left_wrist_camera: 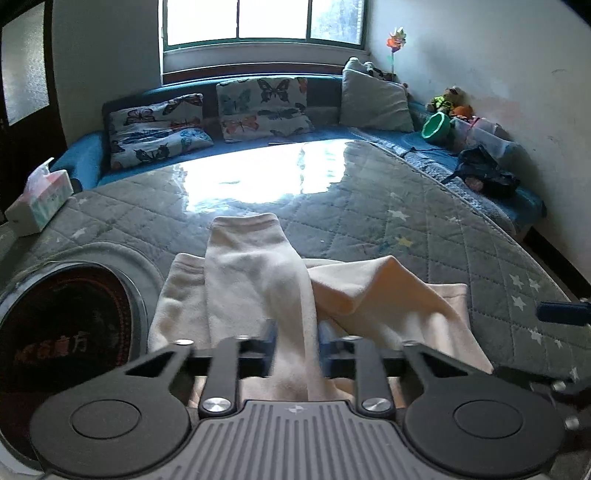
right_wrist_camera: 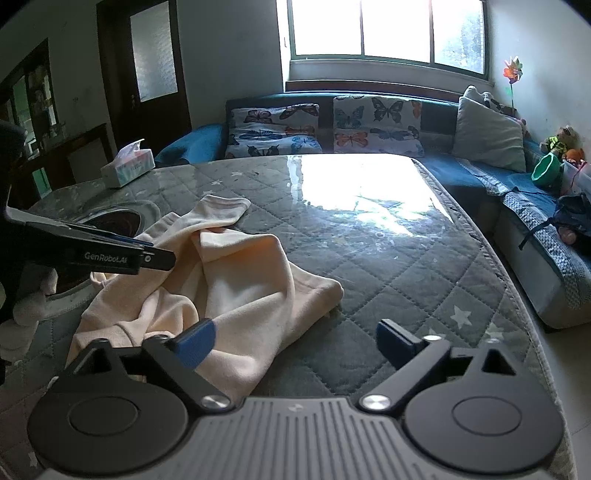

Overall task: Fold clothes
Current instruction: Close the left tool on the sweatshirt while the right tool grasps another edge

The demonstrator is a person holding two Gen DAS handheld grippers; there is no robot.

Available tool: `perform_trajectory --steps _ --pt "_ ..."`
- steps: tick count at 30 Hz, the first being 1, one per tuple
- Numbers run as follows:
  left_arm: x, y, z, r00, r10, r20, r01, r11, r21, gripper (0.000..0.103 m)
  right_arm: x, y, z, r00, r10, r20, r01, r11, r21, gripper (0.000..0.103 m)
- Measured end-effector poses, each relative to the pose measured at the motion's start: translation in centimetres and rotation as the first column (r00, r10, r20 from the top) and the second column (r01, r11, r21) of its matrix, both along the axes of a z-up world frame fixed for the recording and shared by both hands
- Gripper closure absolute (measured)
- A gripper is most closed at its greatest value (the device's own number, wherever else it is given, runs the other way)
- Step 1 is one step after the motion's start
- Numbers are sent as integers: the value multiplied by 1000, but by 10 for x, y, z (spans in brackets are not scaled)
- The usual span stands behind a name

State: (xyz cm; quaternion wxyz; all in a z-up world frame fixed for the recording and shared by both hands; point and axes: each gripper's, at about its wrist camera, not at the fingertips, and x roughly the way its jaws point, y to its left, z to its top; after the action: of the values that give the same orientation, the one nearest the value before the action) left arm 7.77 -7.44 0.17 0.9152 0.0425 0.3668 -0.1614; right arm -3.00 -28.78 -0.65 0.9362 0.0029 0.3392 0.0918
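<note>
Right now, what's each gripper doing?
Left gripper: shut on the cream garment.
Right gripper: open, holding nothing.

Black gripper [right_wrist_camera: 295, 341] linkages, blue fingertips [right_wrist_camera: 195, 341] (silver screws), ribbed grey body.

A grey quilted cover [right_wrist_camera: 388, 266] with pale stars spreads over the table, glaring under light from the window [right_wrist_camera: 388, 29]. A tissue box [right_wrist_camera: 127, 164] stands at its far left corner. A round dark inset [left_wrist_camera: 62, 332] (lettering unreadable) sits at the near left. Behind, a blue sofa [right_wrist_camera: 480, 173] carries two butterfly cushions [right_wrist_camera: 375, 123] and one grey cushion [right_wrist_camera: 489, 134]. Along the right wall lie a green bowl [right_wrist_camera: 545, 168], a stuffed toy [left_wrist_camera: 445, 99], a dark bag [left_wrist_camera: 484, 171] and a pinwheel [right_wrist_camera: 512, 72]. A dark door [right_wrist_camera: 147, 70] stands at left.
</note>
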Motion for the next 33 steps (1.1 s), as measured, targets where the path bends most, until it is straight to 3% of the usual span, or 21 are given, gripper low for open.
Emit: perform_trajectory --steps 2,5,9,15,18,25,27,30,32,33 --pt "-2 3 0 1000 -2 2 2 1000 -10 94 3 1 0 1000 8 -2 -8 1000 -4 12" --pt "-5 9 2 1000 3 11 -3 1000 -19 97 9 3 -2 1000 23 -5 -23 1000 -6 19" --pt "-9 16 4 1000 10 22 -9 999 -31 97 23 8 -3 998 57 -9 -57 998 -14 29" --pt "-10 16 7 999 -12 29 13 999 -38 97 53 18 -4 995 93 -21 -93 995 -29 37" --pt "-8 12 8 999 -34 31 35 999 -34 95 66 22 -7 994 105 -29 -106 993 -48 42" --pt "3 -2 7 997 -65 34 65 998 5 69 94 30 -17 991 115 -64 -118 992 -50 59" --pt "8 -5 4 998 -64 26 63 998 20 69 98 32 -19 990 123 -69 -127 991 -50 64" --pt "15 -5 -1 998 -57 10 57 998 35 70 100 35 -22 987 141 -73 -146 988 -60 75" --pt "17 0 -4 999 -40 4 40 999 29 87 100 37 -22 987 144 -65 -148 986 -72 81" --pt "17 4 -5 999 -35 -3 35 999 19 89 100 38 -22 988 145 -61 -150 986 -77 88"
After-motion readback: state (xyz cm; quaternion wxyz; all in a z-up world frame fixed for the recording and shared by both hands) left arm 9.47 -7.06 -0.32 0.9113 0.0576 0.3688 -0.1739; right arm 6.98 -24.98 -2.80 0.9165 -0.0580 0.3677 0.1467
